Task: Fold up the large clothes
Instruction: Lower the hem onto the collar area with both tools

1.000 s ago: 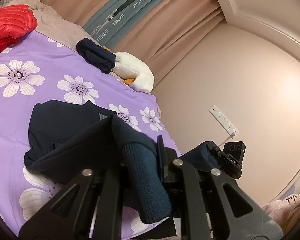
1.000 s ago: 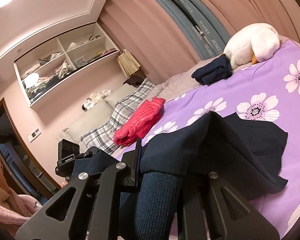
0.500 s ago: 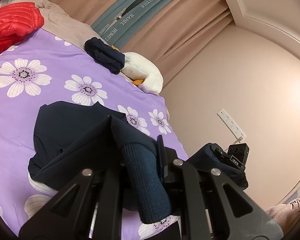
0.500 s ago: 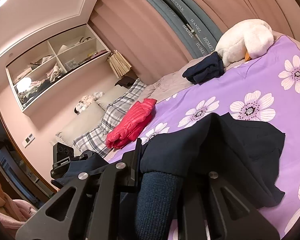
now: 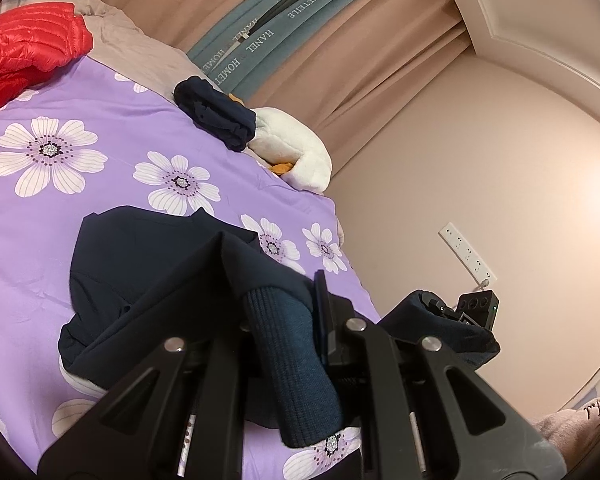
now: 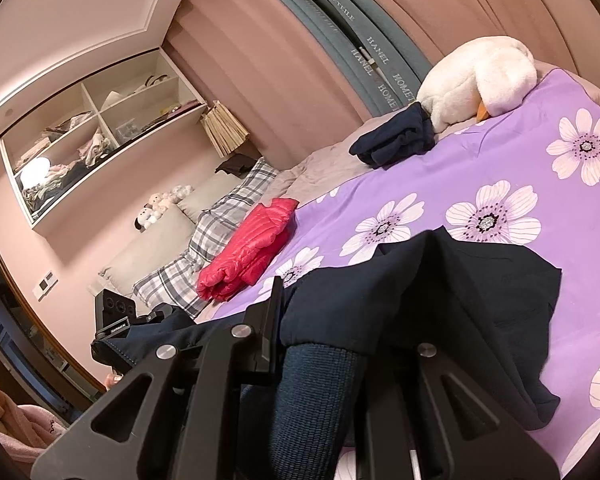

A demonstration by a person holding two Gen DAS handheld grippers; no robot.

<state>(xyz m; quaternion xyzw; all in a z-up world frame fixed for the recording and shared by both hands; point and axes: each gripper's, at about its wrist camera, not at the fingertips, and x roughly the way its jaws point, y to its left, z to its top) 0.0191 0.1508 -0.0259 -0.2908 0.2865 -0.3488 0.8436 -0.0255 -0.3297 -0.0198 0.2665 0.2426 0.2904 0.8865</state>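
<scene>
A large navy garment [image 5: 140, 264] lies partly bunched on the purple flowered bedspread [image 5: 80, 128]. My left gripper [image 5: 278, 304] is shut on its ribbed hem, which hangs down between the fingers. My right gripper [image 6: 332, 316] is shut on the ribbed hem at another spot, and the cloth [image 6: 480, 280] stretches from it onto the bed. The right gripper [image 5: 460, 320] shows in the left wrist view, wrapped in navy cloth. The left gripper [image 6: 136, 328] shows in the right wrist view, also holding cloth.
A red puffer jacket [image 5: 24, 52] lies near the plaid pillows [image 6: 220, 220]. A folded navy garment [image 5: 216, 116] rests against a white plush duck [image 5: 296, 156] by the curtains. A wall with a power strip [image 5: 466, 254] borders the bed's end. Shelves [image 6: 100, 128] hang above the headboard.
Both grippers, still holding the hem, have moved forward over the bed. The red jacket, the duck and the folded garment look nearer in both views.
</scene>
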